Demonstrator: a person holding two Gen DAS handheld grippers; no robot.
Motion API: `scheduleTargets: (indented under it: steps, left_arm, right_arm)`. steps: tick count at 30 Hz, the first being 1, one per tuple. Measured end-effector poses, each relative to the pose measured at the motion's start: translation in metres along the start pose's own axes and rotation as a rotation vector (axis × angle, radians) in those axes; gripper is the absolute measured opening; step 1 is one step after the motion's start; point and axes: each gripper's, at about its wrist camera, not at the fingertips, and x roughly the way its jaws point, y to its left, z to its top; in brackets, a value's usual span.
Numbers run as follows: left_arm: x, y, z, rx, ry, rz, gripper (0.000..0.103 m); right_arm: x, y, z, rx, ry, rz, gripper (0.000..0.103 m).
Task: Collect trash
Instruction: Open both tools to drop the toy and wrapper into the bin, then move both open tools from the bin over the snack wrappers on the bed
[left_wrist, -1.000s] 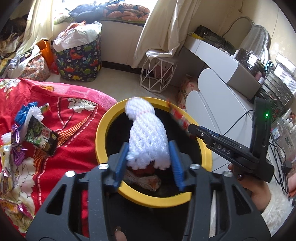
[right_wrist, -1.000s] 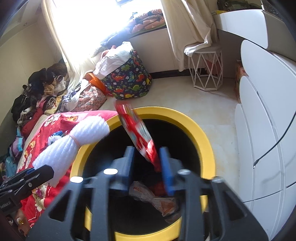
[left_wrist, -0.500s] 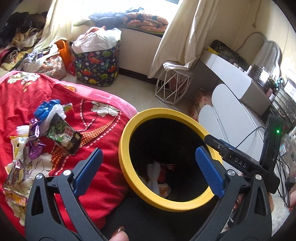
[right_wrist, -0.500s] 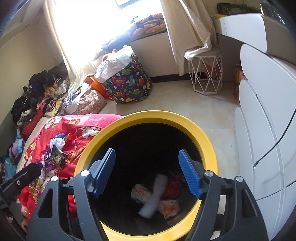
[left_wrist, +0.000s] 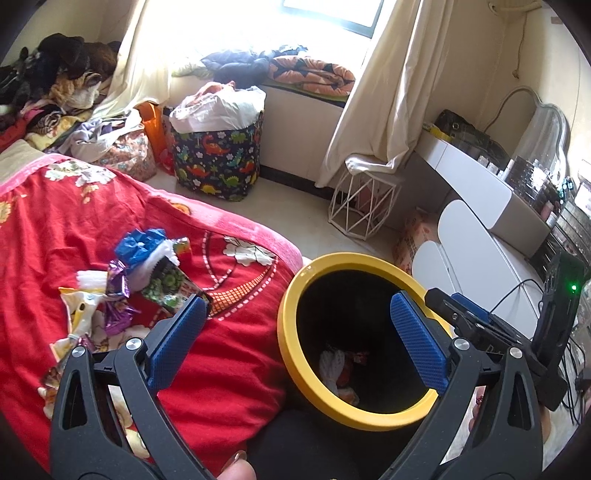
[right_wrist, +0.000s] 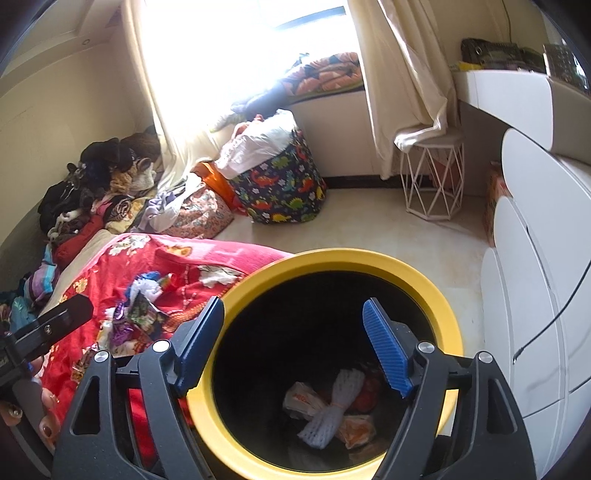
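A black bin with a yellow rim (left_wrist: 295, 362) (right_wrist: 454, 321) stands beside a bed with a red cover (left_wrist: 74, 206) (right_wrist: 147, 254). Inside it lie a white foam net (right_wrist: 332, 406) (left_wrist: 330, 365) and wrappers (right_wrist: 299, 398). A pile of wrappers and foam (left_wrist: 147, 266) (right_wrist: 140, 310) lies on the cover. My left gripper (left_wrist: 295, 343) is open and empty, over the bin's left rim. My right gripper (right_wrist: 291, 347) is open and empty above the bin's mouth; it shows at right in the left wrist view (left_wrist: 461, 314).
A dinosaur-print hamper (left_wrist: 218, 162) (right_wrist: 280, 188) and a white wire stool (left_wrist: 365, 203) (right_wrist: 432, 177) stand on the floor by the window. White drawers (left_wrist: 480, 258) (right_wrist: 535, 295) run along the right. Clothes (right_wrist: 92, 192) are heaped past the bed.
Both grippers opened and dropped the white foam net and the red wrapper into the bin. The left gripper has since drawn back and swung left toward the bed.
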Motion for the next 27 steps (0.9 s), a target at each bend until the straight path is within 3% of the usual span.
scheduleTargets:
  steps: [27]
  left_arm:
    - [-0.036, 0.062, 0.014, -0.103, -0.093, 0.075, 0.092]
  right_arm:
    - [-0.004, 0.069, -0.007, -0.150, -0.010, 0.061, 0.081]
